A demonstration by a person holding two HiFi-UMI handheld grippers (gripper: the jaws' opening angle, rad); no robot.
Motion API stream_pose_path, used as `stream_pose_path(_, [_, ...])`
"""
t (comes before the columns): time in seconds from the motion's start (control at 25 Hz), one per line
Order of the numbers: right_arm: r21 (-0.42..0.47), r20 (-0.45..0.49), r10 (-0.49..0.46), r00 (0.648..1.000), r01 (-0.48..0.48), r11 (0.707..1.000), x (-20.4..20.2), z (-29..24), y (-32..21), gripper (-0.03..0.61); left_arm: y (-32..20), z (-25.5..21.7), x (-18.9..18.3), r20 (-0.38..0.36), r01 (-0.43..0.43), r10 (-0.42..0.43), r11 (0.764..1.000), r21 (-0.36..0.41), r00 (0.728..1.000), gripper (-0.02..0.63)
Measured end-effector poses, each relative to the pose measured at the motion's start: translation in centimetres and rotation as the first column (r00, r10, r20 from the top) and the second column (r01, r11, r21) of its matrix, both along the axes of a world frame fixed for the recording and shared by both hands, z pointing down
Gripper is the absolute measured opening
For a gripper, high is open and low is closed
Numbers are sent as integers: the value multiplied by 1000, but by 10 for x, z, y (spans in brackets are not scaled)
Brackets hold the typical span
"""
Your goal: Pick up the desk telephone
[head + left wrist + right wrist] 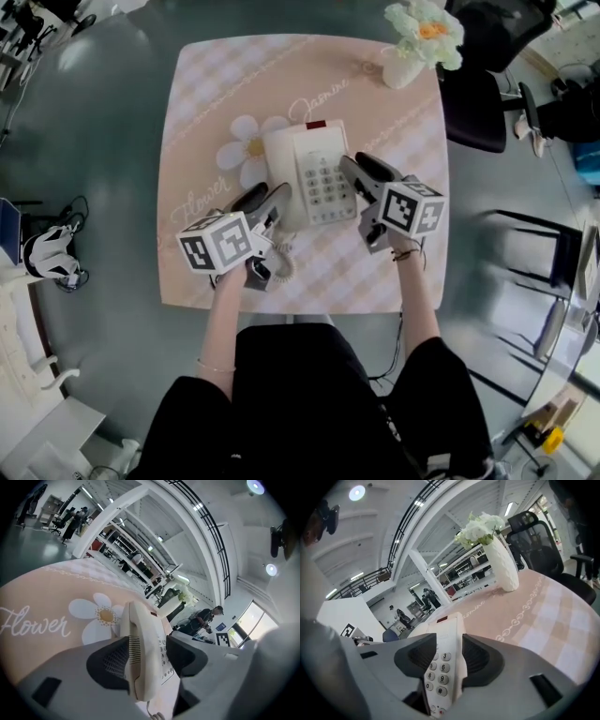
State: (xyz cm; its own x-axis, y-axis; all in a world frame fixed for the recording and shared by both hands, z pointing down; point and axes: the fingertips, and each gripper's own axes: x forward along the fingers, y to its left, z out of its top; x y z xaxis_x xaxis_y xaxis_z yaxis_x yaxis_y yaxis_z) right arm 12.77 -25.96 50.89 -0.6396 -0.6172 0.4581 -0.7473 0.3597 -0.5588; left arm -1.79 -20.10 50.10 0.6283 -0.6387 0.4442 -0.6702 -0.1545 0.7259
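Observation:
A cream desk telephone (317,173) with a grey keypad rests mid-table on a pink checked cloth (206,112). Its handset (281,192) lies along its left side, and a coiled cord (282,261) trails toward me. My left gripper (265,197) is open and straddles the handset (138,639); in the left gripper view (150,658) the left pad lies close against it and a gap shows at the right pad. My right gripper (366,171) is also open, straddling the phone's right edge (443,667), one pad over the keypad and one outside (449,656).
A white vase of pale flowers (417,42) stands at the table's far right corner, also seen ahead in the right gripper view (501,564). A black office chair (478,94) sits beyond that corner. A daisy print (246,148) lies left of the phone. Grey floor surrounds the table.

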Motion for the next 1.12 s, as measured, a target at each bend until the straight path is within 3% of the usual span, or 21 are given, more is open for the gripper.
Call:
stream_pose_path(0.36, [-124,68,-39,997,47,991,-9,19,-11,206,-13,19,8,-50,-23,20,997,-69,999,302])
stream_pose_path(1.12, [-312,150,-102,983,145,939,-21,42,-6,225,-19,32,22,-119,-124,107,981,-150,987,322])
